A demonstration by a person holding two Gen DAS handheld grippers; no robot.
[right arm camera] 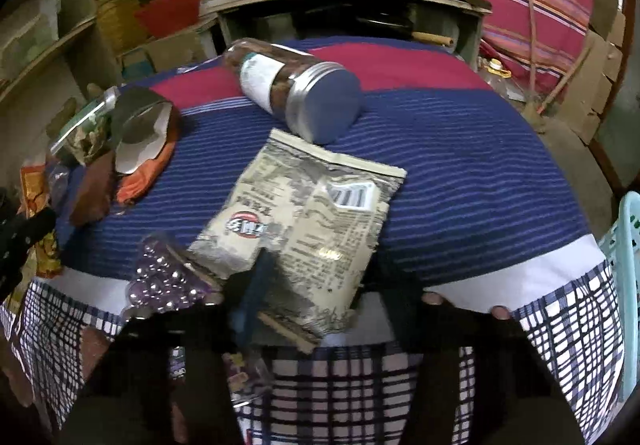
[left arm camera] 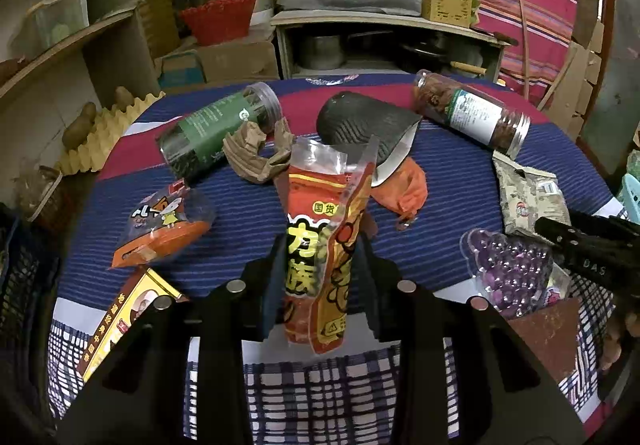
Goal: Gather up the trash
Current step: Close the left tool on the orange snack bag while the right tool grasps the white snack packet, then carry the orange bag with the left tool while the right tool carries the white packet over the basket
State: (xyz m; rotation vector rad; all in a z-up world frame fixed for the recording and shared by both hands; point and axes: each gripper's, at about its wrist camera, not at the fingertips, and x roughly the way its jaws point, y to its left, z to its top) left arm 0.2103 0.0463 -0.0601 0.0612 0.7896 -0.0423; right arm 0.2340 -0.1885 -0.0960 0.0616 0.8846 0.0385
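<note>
My left gripper (left arm camera: pixel 320 261) is shut on a red and yellow snack wrapper (left arm camera: pixel 324 229) and holds it upright above the table. My right gripper (right arm camera: pixel 316 277) is open around the near end of a beige printed snack bag (right arm camera: pixel 304 221) that lies flat on the cloth; the bag also shows in the left wrist view (left arm camera: pixel 528 197). The right gripper appears as a black shape (left arm camera: pixel 592 245) at the right edge of the left wrist view. A purple bead blister pack (right arm camera: pixel 168 277) lies just left of the bag.
On the striped tablecloth (right arm camera: pixel 460 149) lie a jar with a metal lid (right arm camera: pixel 296 93), a green-labelled jar (left arm camera: pixel 216 129), crumpled brown paper (left arm camera: pixel 256 153), a grey pouch (left arm camera: pixel 360 121), an orange wrapper (left arm camera: pixel 400 189), a clear orange packet (left arm camera: pixel 164 225) and a yellow box (left arm camera: pixel 128 313). A turquoise basket (right arm camera: pixel 624 269) stands right.
</note>
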